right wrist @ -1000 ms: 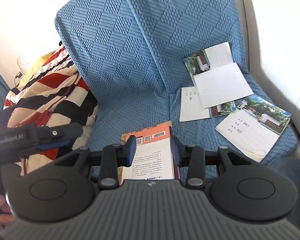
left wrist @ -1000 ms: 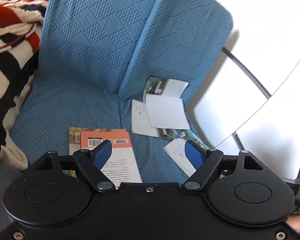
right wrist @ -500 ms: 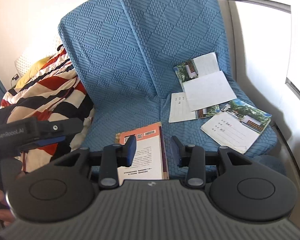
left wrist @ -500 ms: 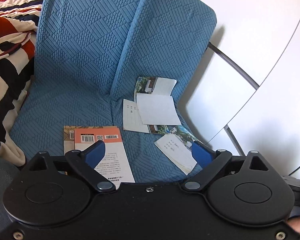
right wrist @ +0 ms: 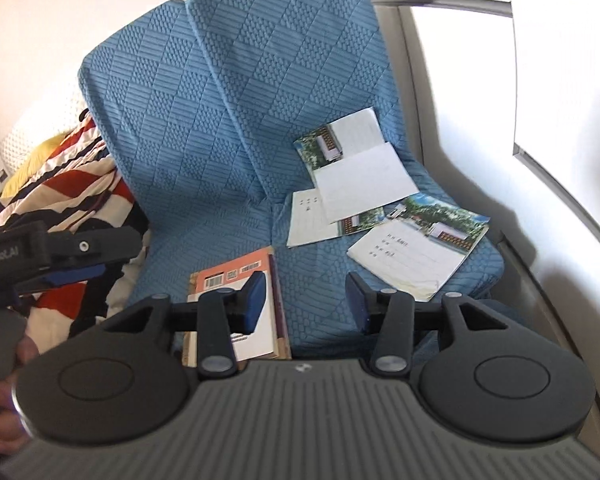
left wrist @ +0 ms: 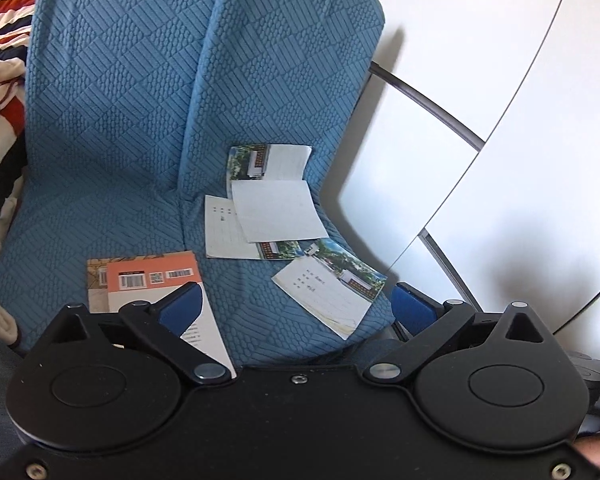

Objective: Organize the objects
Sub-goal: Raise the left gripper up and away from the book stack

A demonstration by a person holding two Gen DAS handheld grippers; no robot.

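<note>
Blue quilted cushions (right wrist: 204,152) cover a seat and its backrest against a white wall, and everything to be tidied lies on the seat. Taking the orange-covered book (right wrist: 236,276) as the landmark: it lies flat at the seat's front edge on the left cushion, barcodes facing up, on top of a second, tan-covered book (left wrist: 97,280) whose edge shows along its left side. To the book's right and farther back, on the right cushion, three booklets with photo covers are scattered. One booklet (right wrist: 340,140) leans against the backrest, a loose white sheet (right wrist: 364,184) overlaps it, and a second booklet (right wrist: 312,220) lies under that sheet. The third booklet (right wrist: 416,248) lies nearest the seat's right front corner, well apart from the book. A striped red, black and cream blanket (right wrist: 68,192) is heaped to the book's left, off the cushions.

Left gripper (left wrist: 296,306) hangs above the seat's front edge with its jaws spread wide, having just been opening, and nothing between them. Right gripper (right wrist: 306,306) hovers just right of the book, its jaws partly apart and just widened a little, empty as well. A hand (right wrist: 0,404) shows at the left edge of the right wrist view.
</note>
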